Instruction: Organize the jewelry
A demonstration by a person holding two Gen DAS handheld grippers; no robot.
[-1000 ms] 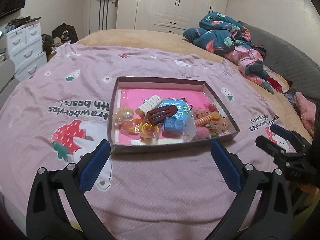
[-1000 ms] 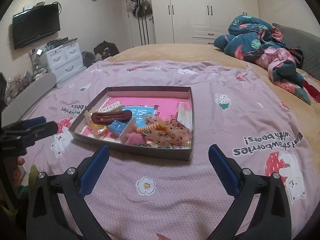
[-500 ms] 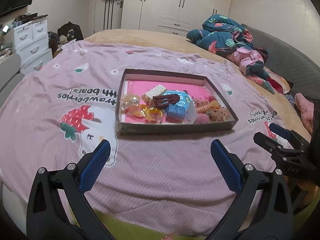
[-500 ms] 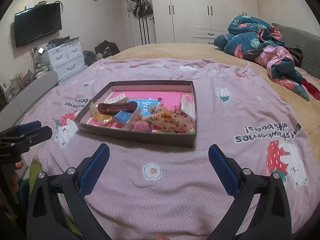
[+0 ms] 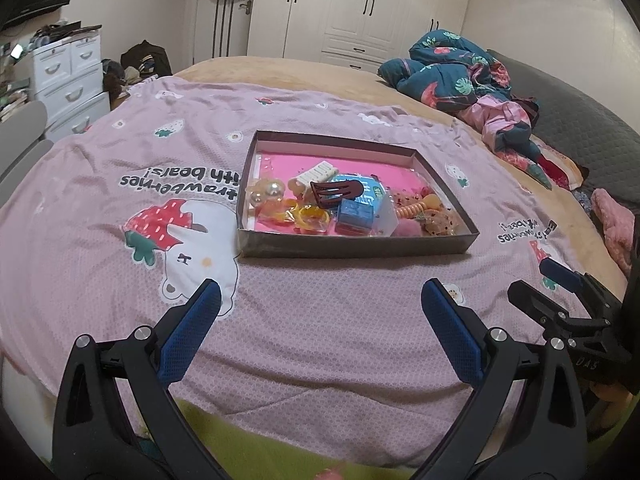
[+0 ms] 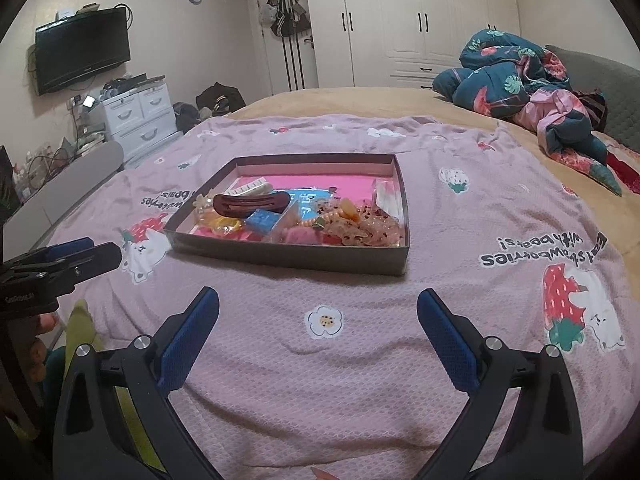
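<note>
A shallow brown box [image 5: 352, 246] with a pink floor sits on the pink bedspread; it also shows in the right wrist view [image 6: 288, 254]. Inside lie a dark brown hair clip [image 5: 336, 191] [image 6: 250, 203], a white comb clip [image 5: 318, 173], a blue box [image 5: 354, 213], yellow rings [image 5: 310, 216], an orange spiral tie [image 5: 412, 210] and other trinkets. My left gripper [image 5: 318, 300] is open and empty, well short of the box. My right gripper [image 6: 318, 306] is open and empty, also short of it.
A crumpled teal and pink quilt [image 5: 460, 76] lies at the far right of the bed. White drawers [image 6: 140, 116] and a wall TV [image 6: 82, 56] stand to the left, wardrobes [image 5: 360, 8] behind. The bedspread's near edge [image 5: 320, 416] drops off close to the grippers.
Both grippers have pulled back and away from the box, which now looks smaller and farther. Both stayed open and empty.
</note>
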